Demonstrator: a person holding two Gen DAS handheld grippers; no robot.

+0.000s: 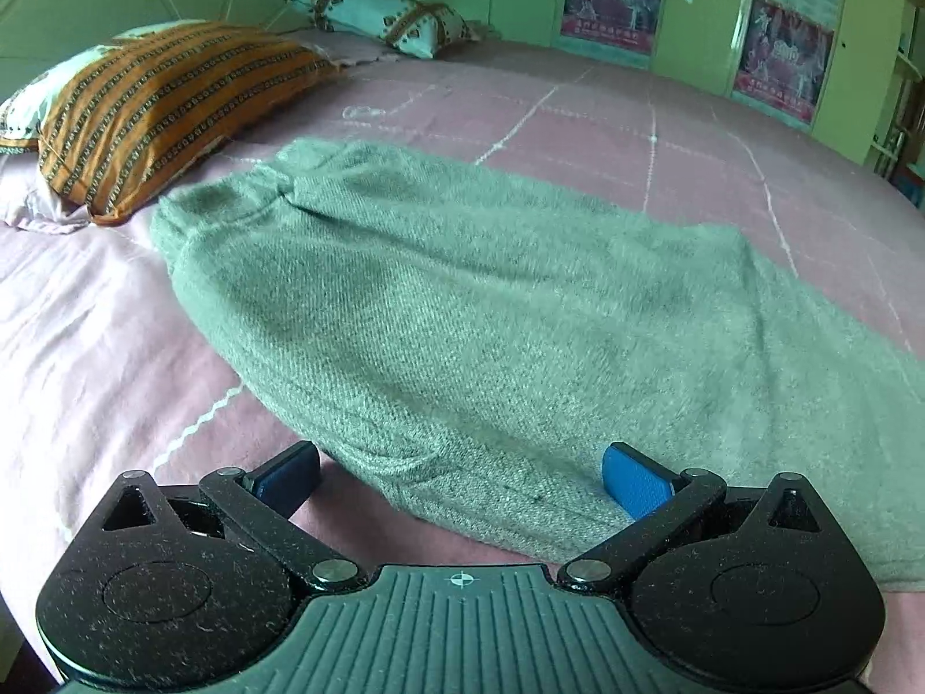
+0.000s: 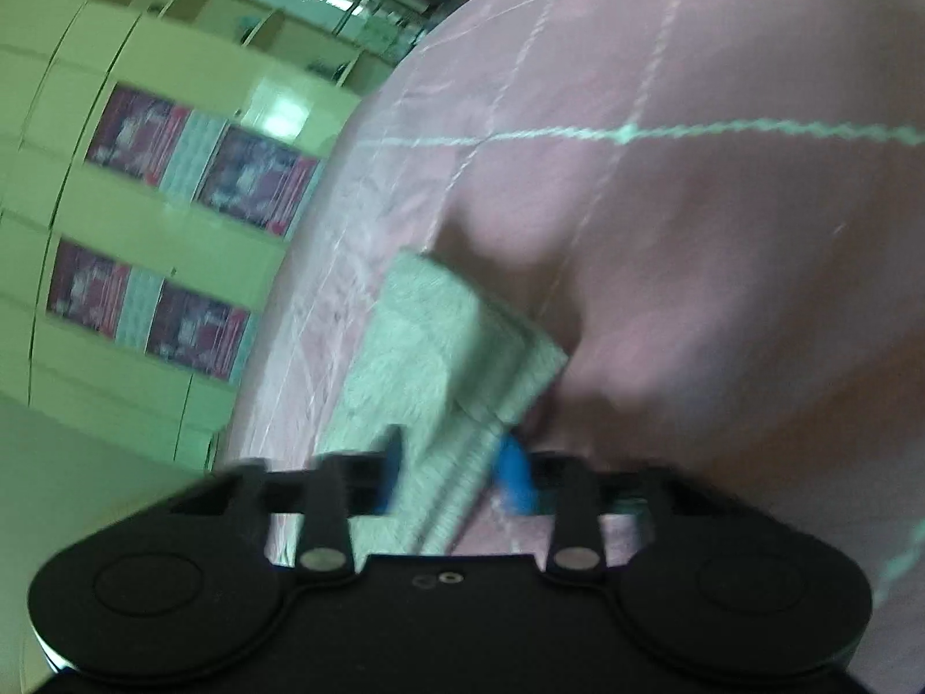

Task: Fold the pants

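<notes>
Grey-green knitted pants (image 1: 462, 301) lie flat on the pink bed sheet (image 1: 87, 318), running from the near right toward the pillows. My left gripper (image 1: 462, 483) is open, its blue pads (image 1: 633, 488) on either side of the near edge of the pants, holding nothing. In the blurred right wrist view my right gripper (image 2: 454, 474) is shut on the cuffed end of the pants (image 2: 439, 347), which is lifted above the pink sheet (image 2: 722, 231).
An orange striped pillow (image 1: 167, 104) and a white patterned pillow (image 1: 381, 14) lie at the far left of the bed. Green cabinets with posters (image 1: 780, 52) stand beyond the bed's far right edge; they also show in the right wrist view (image 2: 173, 202).
</notes>
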